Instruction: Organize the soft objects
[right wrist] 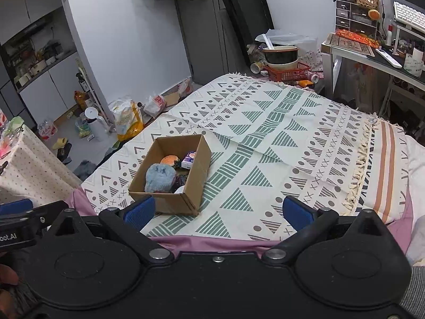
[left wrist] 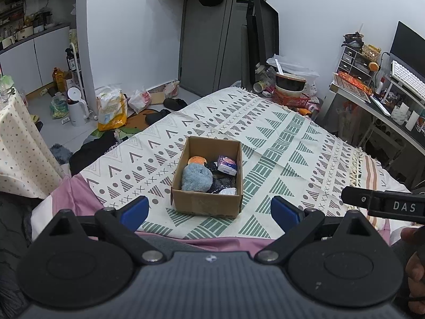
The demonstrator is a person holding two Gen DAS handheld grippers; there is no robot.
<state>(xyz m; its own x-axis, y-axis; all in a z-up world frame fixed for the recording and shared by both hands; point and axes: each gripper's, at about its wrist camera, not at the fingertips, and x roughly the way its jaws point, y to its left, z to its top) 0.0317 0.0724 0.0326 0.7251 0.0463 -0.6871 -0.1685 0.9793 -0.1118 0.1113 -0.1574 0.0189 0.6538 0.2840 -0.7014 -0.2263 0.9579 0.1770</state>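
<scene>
A brown cardboard box [left wrist: 204,203] [right wrist: 186,199] sits on the patterned bedspread [left wrist: 279,143] [right wrist: 265,138]. Inside lie a grey-blue fluffy ball [left wrist: 196,177] [right wrist: 160,178], an orange soft toy [left wrist: 197,160] [right wrist: 170,160], a small tissue pack [left wrist: 227,164] [right wrist: 190,159] and dark soft items [left wrist: 221,182]. My left gripper [left wrist: 209,214] stands open just in front of the box, with nothing between its blue pads [left wrist: 135,212]. My right gripper [right wrist: 219,212] is open too, low over the bed's near edge and to the right of the box.
A dotted-cloth table [left wrist: 18,143] stands at the left. Bags, a white kettle [left wrist: 75,106] and slippers litter the floor beyond the bed. Stacked bowls in a red basket [left wrist: 290,90] sit past the bed's far corner. A cluttered desk [left wrist: 385,101] is at the right.
</scene>
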